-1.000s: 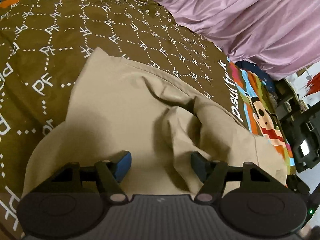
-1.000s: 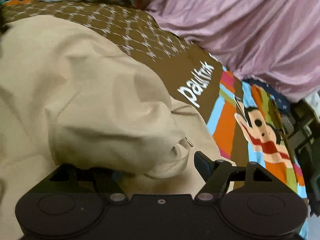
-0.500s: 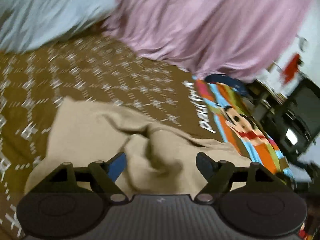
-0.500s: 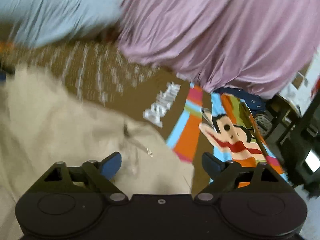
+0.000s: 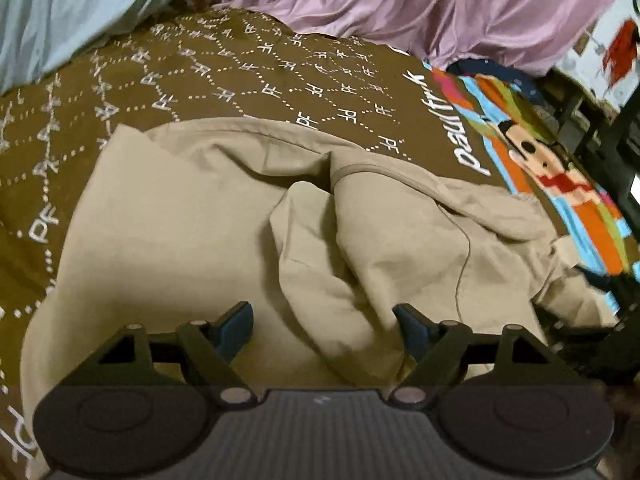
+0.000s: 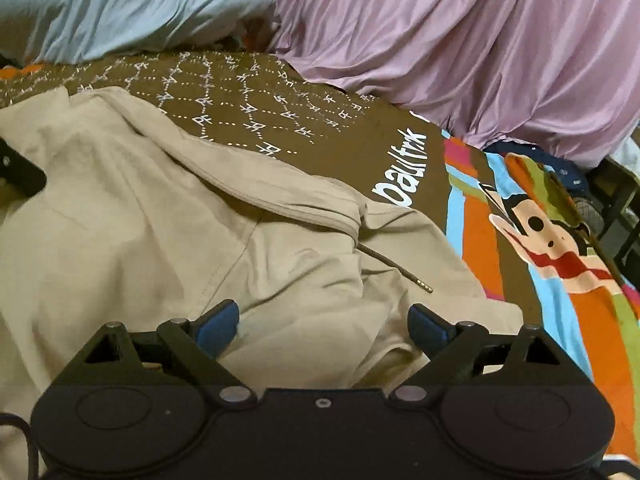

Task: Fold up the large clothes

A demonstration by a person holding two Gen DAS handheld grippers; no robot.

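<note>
A large beige hooded garment (image 5: pixel 192 216) lies rumpled on the brown patterned bedspread (image 5: pixel 240 80). A bunched fold of it (image 5: pixel 332 280) rises between the fingers of my left gripper (image 5: pixel 322 320), which is open just above the cloth. In the right wrist view the same garment (image 6: pixel 120 240) fills the left half, with its hood edge and a drawstring with a metal tip (image 6: pixel 400 270). My right gripper (image 6: pixel 324 322) is open over the cloth, holding nothing. Part of the other gripper (image 6: pixel 20 174) shows at the left edge.
A pink satin cover (image 6: pixel 460 40) and a light blue pillow (image 6: pixel 120 4) lie at the far side of the bed. The bedspread's colourful monkey print (image 6: pixel 540 240) runs along the right. Dark furniture (image 5: pixel 600 128) stands beyond the bed's right edge.
My right gripper let go of the beige fold and opened. Both grippers swung up and then came back down over the garment, which now lies flatter.
</note>
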